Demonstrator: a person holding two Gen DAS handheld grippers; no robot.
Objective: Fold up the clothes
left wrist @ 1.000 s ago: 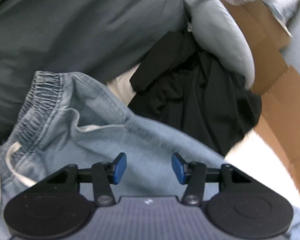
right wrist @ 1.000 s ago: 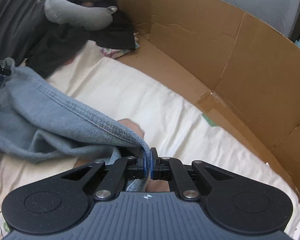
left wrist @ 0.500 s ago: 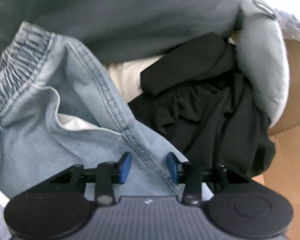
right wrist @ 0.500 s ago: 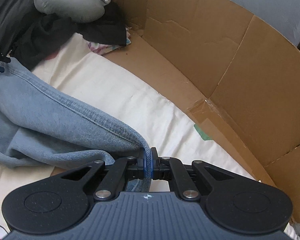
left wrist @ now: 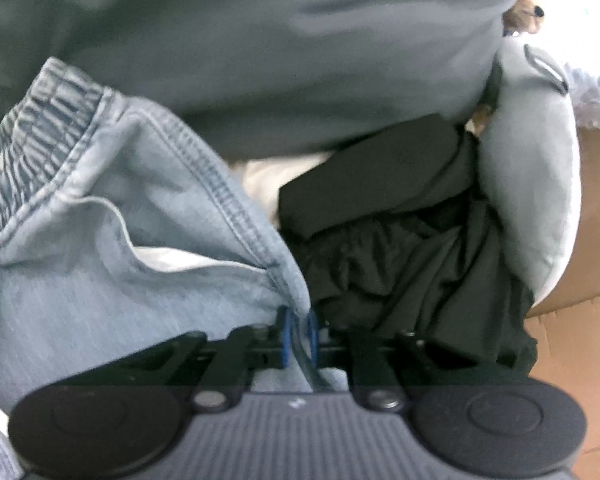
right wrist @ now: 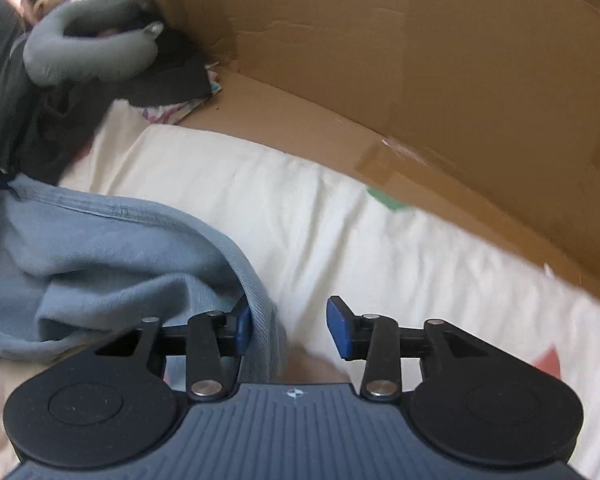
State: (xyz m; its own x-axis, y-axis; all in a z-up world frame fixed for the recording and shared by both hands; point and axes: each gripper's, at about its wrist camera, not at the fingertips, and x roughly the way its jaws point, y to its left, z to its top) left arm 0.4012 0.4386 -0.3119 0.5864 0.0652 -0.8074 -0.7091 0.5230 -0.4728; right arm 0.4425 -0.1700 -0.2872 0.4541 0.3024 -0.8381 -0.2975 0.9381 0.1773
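Light blue denim pants (left wrist: pixel 112 248) with a gathered elastic waistband fill the left of the left wrist view. My left gripper (left wrist: pixel 298 334) is shut on their stitched side seam, just below the pocket opening. In the right wrist view the same denim pants (right wrist: pixel 112 252) lie bunched at the left on a cream sheet (right wrist: pixel 340 220). There my right gripper (right wrist: pixel 290 328) is open; the denim edge drapes against its left pad, and the right pad stands clear over the sheet.
A pile of black clothes (left wrist: pixel 412 240) lies ahead of the left gripper, with a grey neck pillow (left wrist: pixel 540 184) beside it and dark grey fabric (left wrist: pixel 260 40) above. Brown cardboard walls (right wrist: pixel 440 80) border the sheet to the right. The grey neck pillow (right wrist: pixel 84 56) sits far left.
My left gripper has closed on the pants' seam; it was open before. My right gripper has opened and let go of the denim edge it was pinching.
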